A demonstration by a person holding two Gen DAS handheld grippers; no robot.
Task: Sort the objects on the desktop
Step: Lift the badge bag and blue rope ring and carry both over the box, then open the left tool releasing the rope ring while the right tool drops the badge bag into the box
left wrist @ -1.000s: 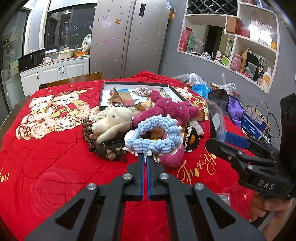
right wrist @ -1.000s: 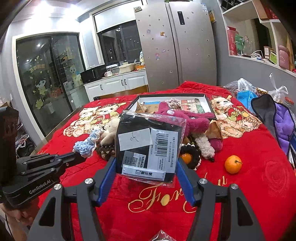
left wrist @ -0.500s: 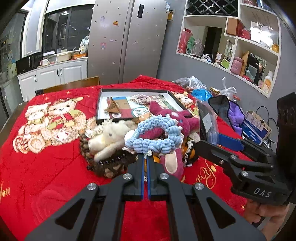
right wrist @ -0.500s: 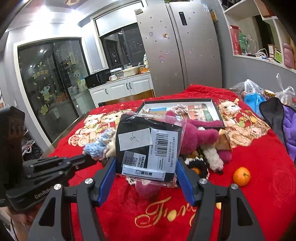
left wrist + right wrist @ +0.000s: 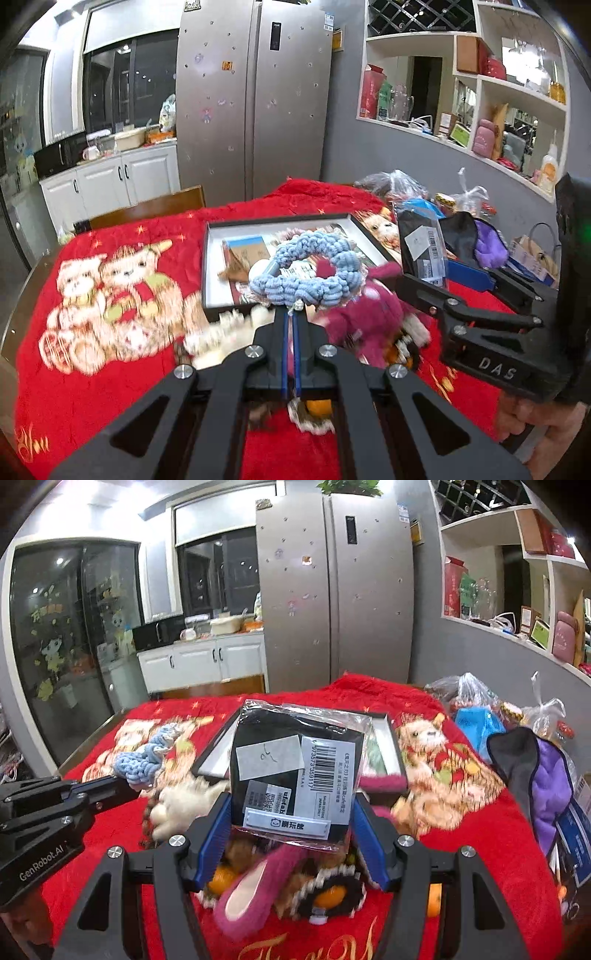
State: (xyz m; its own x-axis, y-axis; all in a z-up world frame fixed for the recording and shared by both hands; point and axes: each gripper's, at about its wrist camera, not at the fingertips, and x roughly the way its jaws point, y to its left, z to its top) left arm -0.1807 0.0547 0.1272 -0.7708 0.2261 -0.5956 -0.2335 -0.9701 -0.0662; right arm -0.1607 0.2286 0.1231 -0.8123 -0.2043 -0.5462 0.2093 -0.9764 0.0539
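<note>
Blue knitted ring [image 5: 308, 271] pinched in your left gripper [image 5: 290, 314]; black packet [image 5: 295, 775] clamped in your right gripper [image 5: 291, 834].

Your left fingers are fully closed on the ring's lower edge, holding it above the black tray [image 5: 214, 258] and the pile of plush toys [image 5: 369, 317]. Your right fingers stand about half apart, pads pressing both sides of the plastic-wrapped packet, which hangs over the toys and oranges [image 5: 221, 880] on the red blanket [image 5: 480, 830]. Both items are lifted clear of the table.
</note>
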